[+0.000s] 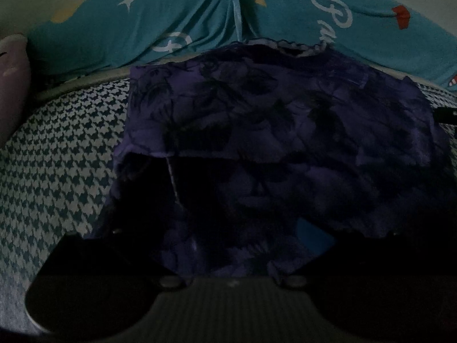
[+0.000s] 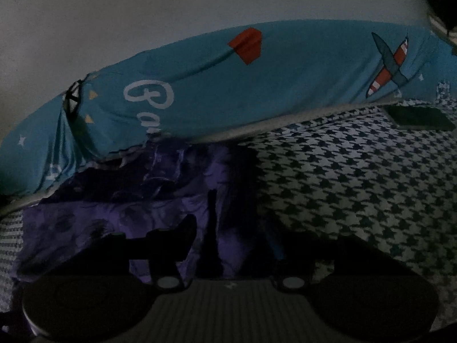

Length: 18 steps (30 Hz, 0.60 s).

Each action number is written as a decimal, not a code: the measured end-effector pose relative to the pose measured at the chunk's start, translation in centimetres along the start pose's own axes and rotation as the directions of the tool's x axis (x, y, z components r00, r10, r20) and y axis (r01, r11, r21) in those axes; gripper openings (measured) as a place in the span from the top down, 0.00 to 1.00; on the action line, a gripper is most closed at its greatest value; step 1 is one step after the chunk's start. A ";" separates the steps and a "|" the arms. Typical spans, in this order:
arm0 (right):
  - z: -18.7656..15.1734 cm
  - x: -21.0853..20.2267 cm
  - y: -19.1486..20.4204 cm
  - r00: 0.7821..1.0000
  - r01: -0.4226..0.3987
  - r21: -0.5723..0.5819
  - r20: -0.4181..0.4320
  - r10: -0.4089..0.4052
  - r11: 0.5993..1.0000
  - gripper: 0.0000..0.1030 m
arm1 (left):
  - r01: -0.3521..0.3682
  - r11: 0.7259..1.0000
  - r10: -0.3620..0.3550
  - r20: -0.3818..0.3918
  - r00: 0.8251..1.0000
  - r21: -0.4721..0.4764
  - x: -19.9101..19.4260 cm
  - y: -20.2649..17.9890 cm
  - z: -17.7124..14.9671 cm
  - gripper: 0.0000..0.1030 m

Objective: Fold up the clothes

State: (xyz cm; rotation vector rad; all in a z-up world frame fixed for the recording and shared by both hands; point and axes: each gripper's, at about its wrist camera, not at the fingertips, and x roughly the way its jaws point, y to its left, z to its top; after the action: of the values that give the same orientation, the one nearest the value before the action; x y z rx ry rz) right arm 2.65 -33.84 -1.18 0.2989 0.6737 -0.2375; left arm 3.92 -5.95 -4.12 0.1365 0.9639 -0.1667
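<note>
A purple floral garment [image 1: 271, 131] lies on a bed covered in a blue-and-white houndstooth sheet [image 1: 62, 148], its far edge just in front of a long teal pillow [image 1: 171, 23] printed with white script, stars and a red paper plane. Both views are very dark. Judging by its drape and small wrinkles, the cloth is thin, light and limp, probably a little slippery; it will sag and slide rather than hold a crease, so you would do best to pinch it at a hem or corner and keep it taut as you fold. One layer is already turned over, leaving a folded edge across the middle, nearer you than the pillow. Your left gripper [image 1: 228, 245] hangs over the near part of the garment, its fingers lost in shadow; you cannot tell from this view how wide it stands or whether it has any cloth. Your right gripper [image 2: 228, 243] sits at the garment's right side, below the pillow, with its jaws about half apart and purple cloth lying between them; whether the pads pinch that cloth is not clear. The bed is soft and gives little support for pressing a fold flat. To the right of the pillow's end a dark flat object [image 2: 417, 118] rests on the sheet. Behind the pillow rises a plain pale wall [image 2: 171, 5].
</note>
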 end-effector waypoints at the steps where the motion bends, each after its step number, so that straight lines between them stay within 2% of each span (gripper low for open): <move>1: 0.0 0.1 -0.1 1.000 -0.002 0.000 -0.002 0.002 1.000 0.48 | -0.003 1.000 0.003 -0.003 1.000 0.001 0.2 0.0 0.1 0.00; 3: -0.1 0.0 -0.5 1.000 -0.002 -0.006 0.009 0.002 1.000 0.47 | -0.006 1.000 0.006 -0.010 1.000 0.005 0.6 0.0 0.2 0.00; 11: -0.3 0.0 -3.0 0.999 -0.020 0.050 0.031 0.019 0.999 0.36 | -0.002 1.000 0.002 -0.026 1.000 0.000 1.2 0.2 0.4 0.00; 15: -0.6 0.2 -4.4 0.999 -0.019 0.072 0.036 0.017 0.997 0.34 | 0.003 1.000 -0.003 -0.027 1.000 0.011 1.0 0.3 0.2 0.00; 18: -0.9 0.4 -5.0 0.998 -0.056 0.105 0.032 0.053 0.993 0.33 | 0.003 1.000 -0.003 -0.032 0.999 -0.010 1.0 0.7 0.3 0.00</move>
State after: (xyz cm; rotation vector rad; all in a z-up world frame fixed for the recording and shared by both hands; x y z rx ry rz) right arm 0.91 -38.27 -3.09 0.4137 0.6242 -0.2254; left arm 4.87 -5.41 -4.79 0.1285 0.9969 -0.1627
